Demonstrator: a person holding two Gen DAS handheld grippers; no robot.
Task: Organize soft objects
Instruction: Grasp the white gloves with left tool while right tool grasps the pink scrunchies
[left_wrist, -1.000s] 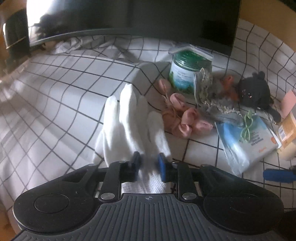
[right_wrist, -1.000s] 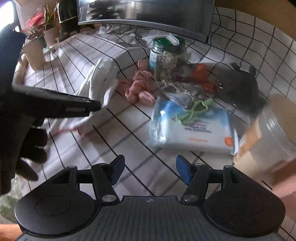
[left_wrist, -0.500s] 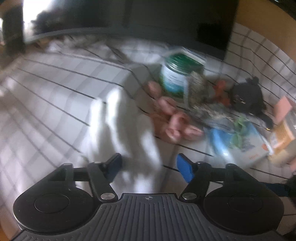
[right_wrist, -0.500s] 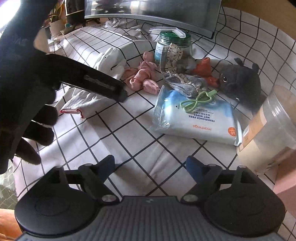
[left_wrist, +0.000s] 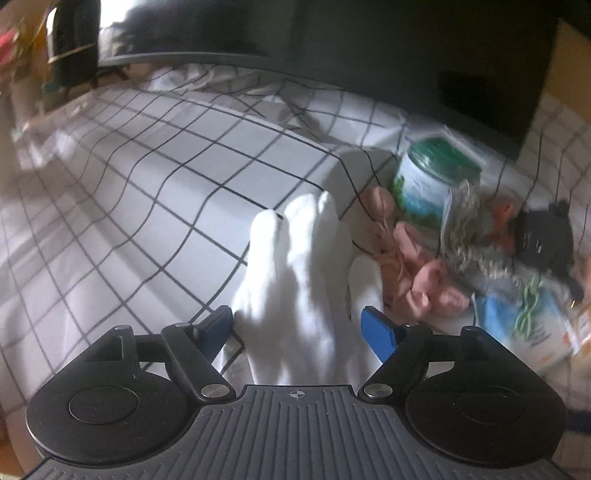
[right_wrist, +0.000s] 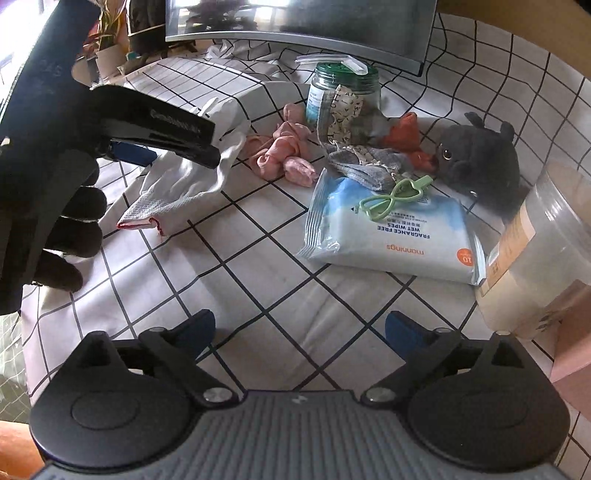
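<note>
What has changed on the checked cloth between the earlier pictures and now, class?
The left claw has let go of the white glove: it pinched the cuff a second ago, its jaws have just been opening, and the glove now lies loose between them. The right claw has also just been opening, with nothing between its jaws. The pink socks, wet wipes and grey plush stayed put.

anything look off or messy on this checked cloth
Yes. The soft things lie in a loose heap by the jar: pink socks bunched up, a grey sock draped over the wipes pack, and a green clip on top of the pack. The white glove lies crumpled apart. Nothing looks spilled or damaged.
</note>
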